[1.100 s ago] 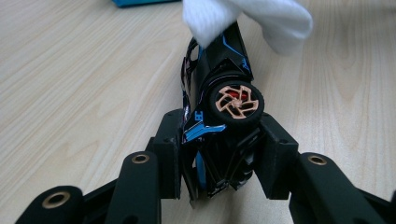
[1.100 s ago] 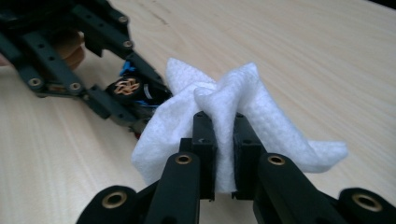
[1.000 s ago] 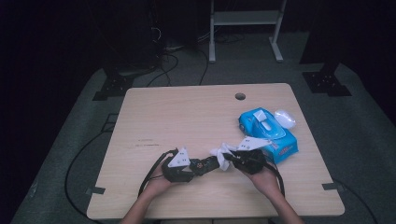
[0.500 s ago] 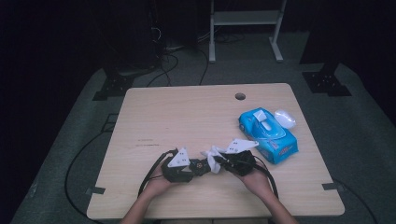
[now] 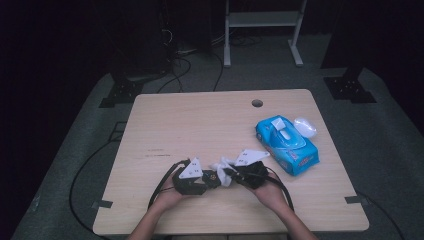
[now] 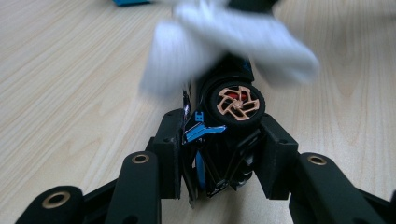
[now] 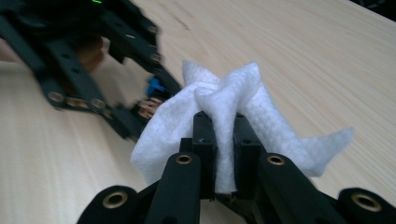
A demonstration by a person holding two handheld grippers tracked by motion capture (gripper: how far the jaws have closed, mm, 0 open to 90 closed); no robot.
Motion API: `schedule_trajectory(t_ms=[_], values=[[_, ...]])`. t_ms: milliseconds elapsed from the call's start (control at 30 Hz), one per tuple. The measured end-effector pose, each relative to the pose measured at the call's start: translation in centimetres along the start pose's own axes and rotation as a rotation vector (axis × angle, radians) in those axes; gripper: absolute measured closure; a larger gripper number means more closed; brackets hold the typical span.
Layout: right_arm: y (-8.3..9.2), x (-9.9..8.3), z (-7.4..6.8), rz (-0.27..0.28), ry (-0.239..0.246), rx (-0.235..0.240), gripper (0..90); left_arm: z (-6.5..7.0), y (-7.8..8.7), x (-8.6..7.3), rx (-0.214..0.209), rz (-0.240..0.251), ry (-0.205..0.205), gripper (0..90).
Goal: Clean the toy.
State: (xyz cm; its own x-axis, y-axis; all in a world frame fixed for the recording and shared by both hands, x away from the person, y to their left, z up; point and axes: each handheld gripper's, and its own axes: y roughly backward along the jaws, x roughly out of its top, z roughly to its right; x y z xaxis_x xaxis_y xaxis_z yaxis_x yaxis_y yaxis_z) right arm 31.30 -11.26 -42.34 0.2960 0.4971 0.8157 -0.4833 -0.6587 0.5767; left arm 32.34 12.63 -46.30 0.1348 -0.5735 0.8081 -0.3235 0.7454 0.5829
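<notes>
**Two grips, one toy car being wiped**

Two pairs of black jaws work against each other near the table's front edge. The left gripper [image 6: 219, 154] is clamped on a small black toy car [image 6: 224, 135], its pads pressing the car's sides so that an orange-spoked wheel [image 6: 235, 103] faces up toward the camera; this hold appears meant to keep the car steady and lifted off the wood while it is cleaned. The right gripper [image 7: 223, 140] pinches a bunched white wet wipe [image 7: 219, 121] tightly between its jaws, with loose folds spilling out on both sides, which gives a soft pad to rub with. In the high view the wipe [image 5: 222, 167] sits between the two grippers, touching the car's far end, so the wiping step looks under way.

Farther out, a blue pack of wet wipes [image 5: 286, 145] lies to the right, well apart from the hands, with its white lid [image 5: 305, 126] flipped open. The wooden table [image 5: 200, 125] is otherwise bare.
</notes>
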Motion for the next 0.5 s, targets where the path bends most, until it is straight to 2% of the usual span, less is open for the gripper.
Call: schedule_trajectory(t_ms=[100, 200, 233, 267, 400, 467, 500], values=[[1.3, -1.2, 1.9, 0.0, -0.053, -0.055, 82.4, 0.0, 0.1, 0.0, 0.001, -0.001, -0.001, 58.1], [2.3, -1.9, 3.0, 0.017, -0.097, -0.072, 82.3, -0.1, 0.1, 0.0, -0.003, -0.006, -0.008, 58.1], [2.7, -2.1, 3.3, 0.005, -0.091, -0.103, 82.1, -0.1, 0.1, 0.0, -0.005, -0.007, -0.003, 58.1], [2.9, -2.2, 3.5, 0.004, -0.09, -0.113, 82.1, -0.1, 0.1, 0.0, -0.005, -0.006, 0.001, 58.1], [3.8, -3.1, 4.7, 0.015, -0.145, -0.107, 82.1, -0.2, 0.1, 0.2, -0.002, -0.017, -0.002, 57.9], [3.6, -3.3, 4.7, 0.013, -0.149, -0.087, 82.1, -0.2, 0.0, 0.3, 0.006, -0.022, -0.002, 54.1], [3.5, -3.3, 4.5, 0.002, -0.141, -0.081, 82.1, -0.3, 0.3, 0.8, 0.006, 0.003, 0.018, 50.8]])
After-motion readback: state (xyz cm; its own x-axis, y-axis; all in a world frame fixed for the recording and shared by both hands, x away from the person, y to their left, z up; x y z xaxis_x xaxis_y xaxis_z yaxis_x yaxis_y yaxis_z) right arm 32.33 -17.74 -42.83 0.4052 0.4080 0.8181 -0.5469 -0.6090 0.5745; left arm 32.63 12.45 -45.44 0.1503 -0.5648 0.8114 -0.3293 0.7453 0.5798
